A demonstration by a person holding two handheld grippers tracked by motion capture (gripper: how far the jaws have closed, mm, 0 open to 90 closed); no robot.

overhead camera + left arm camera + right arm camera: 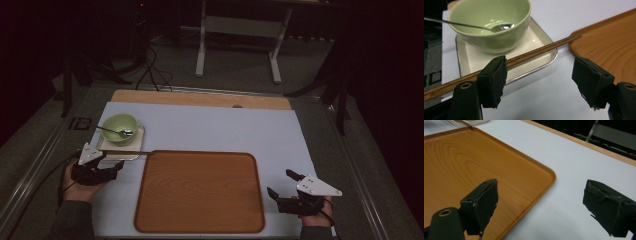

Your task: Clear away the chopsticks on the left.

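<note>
The left gripper (539, 75) stands wide open with nothing held, one jaw beside the chopsticks (529, 53), which lie across the white dish (544, 42) under the green bowl (491, 30). The right gripper (541, 205), also wide open and empty, hovers at the wooden tray (461, 162) edge.

Bench (210, 100): wooden top, pale edge strip at far side, mostly covered by a light grey-white mat (225, 130). On the mat: wooden serving tray (200, 192), near-centre, rounded corners, raised rim; small cream rectangular dish (121, 148) at far left, just beside the tray's far-left corner. Dish and tray not touching.
</note>
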